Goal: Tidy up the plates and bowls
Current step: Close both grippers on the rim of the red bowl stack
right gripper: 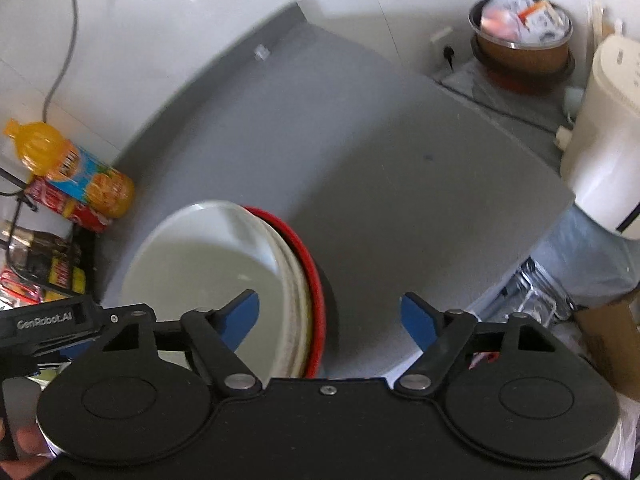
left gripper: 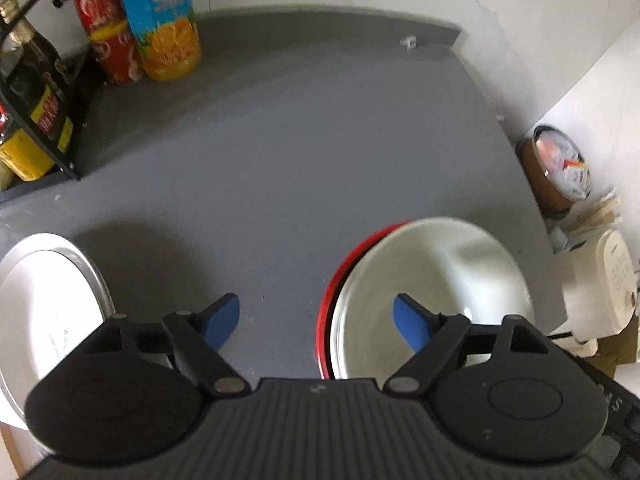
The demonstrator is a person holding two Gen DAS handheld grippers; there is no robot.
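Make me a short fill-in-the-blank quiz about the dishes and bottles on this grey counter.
1. The white bowl sits nested in a dish whose rim is coloured ____.
2. The orange juice bottle stands beside a bottle with a ____ label.
3. Both the left gripper and the right gripper have their jaws ____.
4. The gripper fingertips are coloured ____.

Answers: red; red; open; blue

A home kitchen: grey countertop [left gripper: 300, 160], juice bottle [left gripper: 164, 20], sauce bottles [left gripper: 32, 92], rice cooker [right gripper: 604, 136].
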